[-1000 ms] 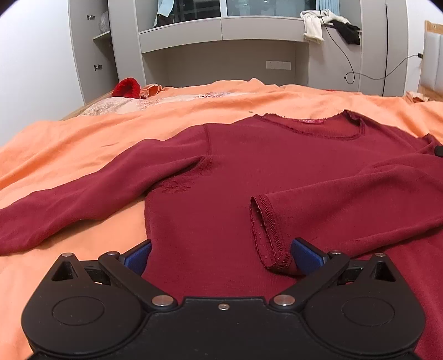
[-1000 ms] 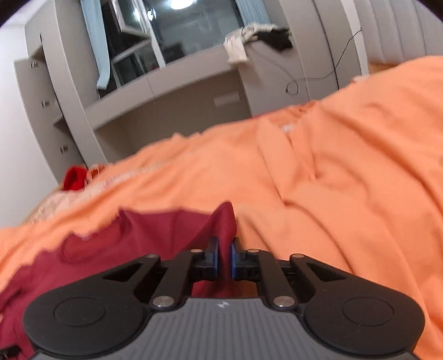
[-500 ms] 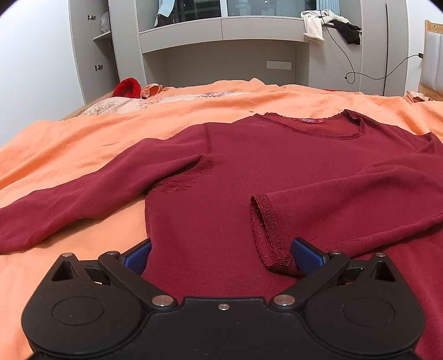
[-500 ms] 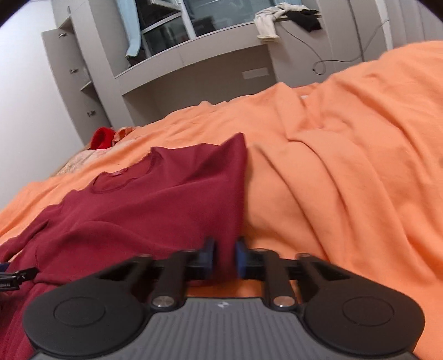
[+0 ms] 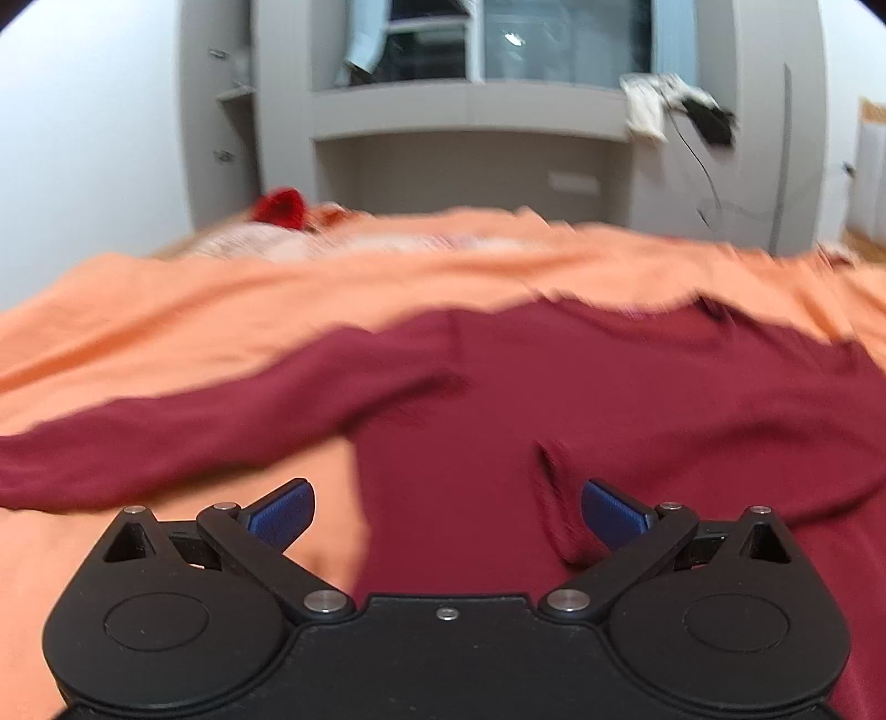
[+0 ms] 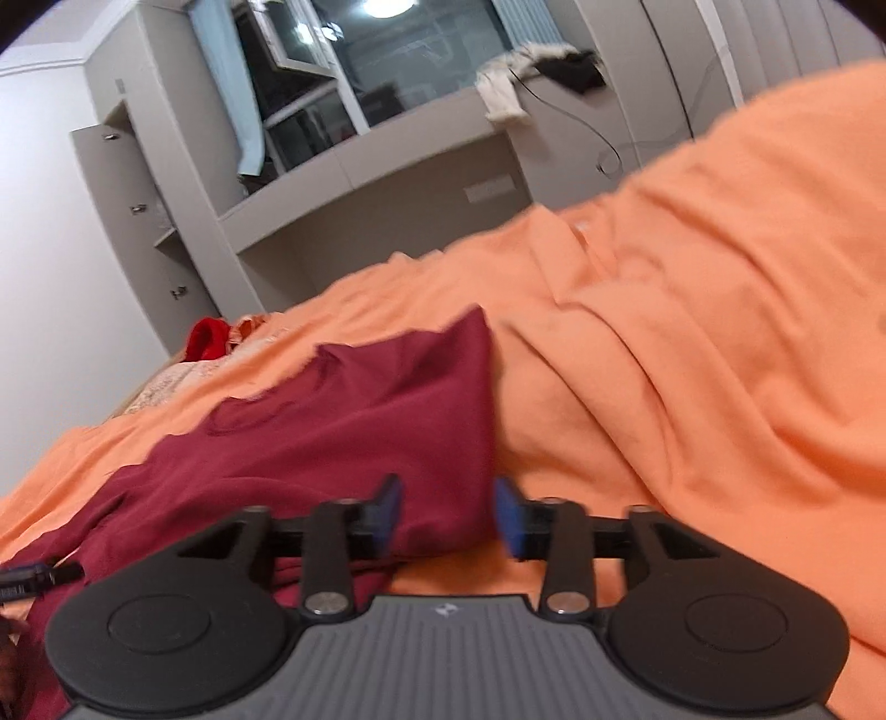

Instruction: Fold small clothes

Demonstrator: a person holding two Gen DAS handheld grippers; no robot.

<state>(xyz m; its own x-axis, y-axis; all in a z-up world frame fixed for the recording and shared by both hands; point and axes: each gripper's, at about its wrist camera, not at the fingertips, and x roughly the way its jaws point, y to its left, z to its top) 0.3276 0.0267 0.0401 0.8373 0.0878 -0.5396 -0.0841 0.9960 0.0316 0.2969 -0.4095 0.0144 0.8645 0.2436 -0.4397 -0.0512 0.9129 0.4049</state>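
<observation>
On the orange bed (image 5: 166, 332), maroon sweater (image 5: 554, 399) lying flat, one sleeve stretched leftward, left gripper (image 5: 446, 507) fingers spread wide above its hem, right gripper (image 6: 447, 512) fingers parted, straddling sweater's folded edge.

From my feed: orange bedspread (image 5: 166, 310) fills the foreground — rumpled into folds on the right wrist view. Beyond its far edge, a grey built-in wall unit (image 5: 465, 105) with an open niche below and a dark window (image 6: 421, 50) above, ceiling light reflected in the glass. Left of the unit, white wall (image 5: 83, 138). A pale curtain (image 6: 232, 94) hangs at the window's left — blurred.
</observation>
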